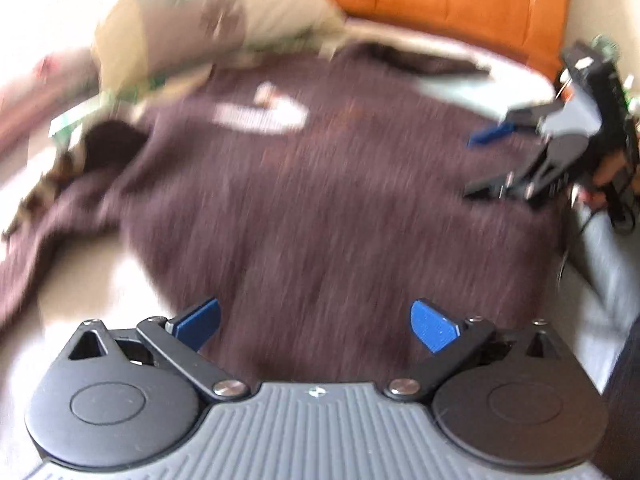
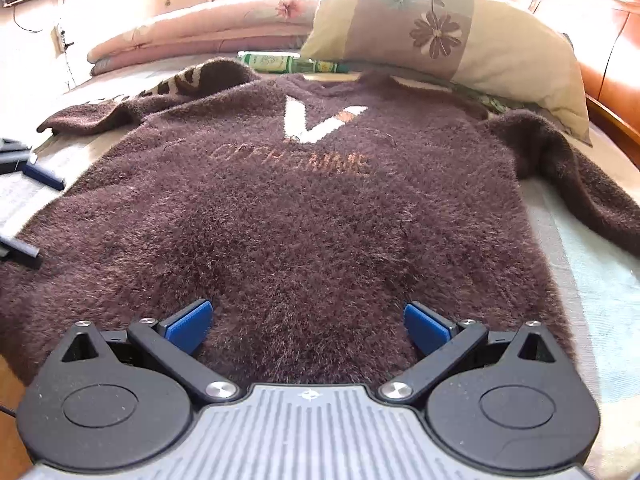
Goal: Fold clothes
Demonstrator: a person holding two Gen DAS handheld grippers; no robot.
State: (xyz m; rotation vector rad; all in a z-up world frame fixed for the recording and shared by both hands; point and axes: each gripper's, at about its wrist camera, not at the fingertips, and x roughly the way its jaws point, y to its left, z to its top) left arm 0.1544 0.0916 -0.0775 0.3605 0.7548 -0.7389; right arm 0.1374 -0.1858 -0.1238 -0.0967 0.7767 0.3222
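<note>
Fuzzy dark-brown knitted sweater (image 2: pixel 304 216) spread flat mid-frame for folding — left gripper (image 1: pixel 316 326), right gripper (image 2: pixel 308 326) fingers apart, empty.

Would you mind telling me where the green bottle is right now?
In the right wrist view, the green bottle lies on its side on the bed, just beyond the brown sweater's collar, left of the flowered pillow.
</note>
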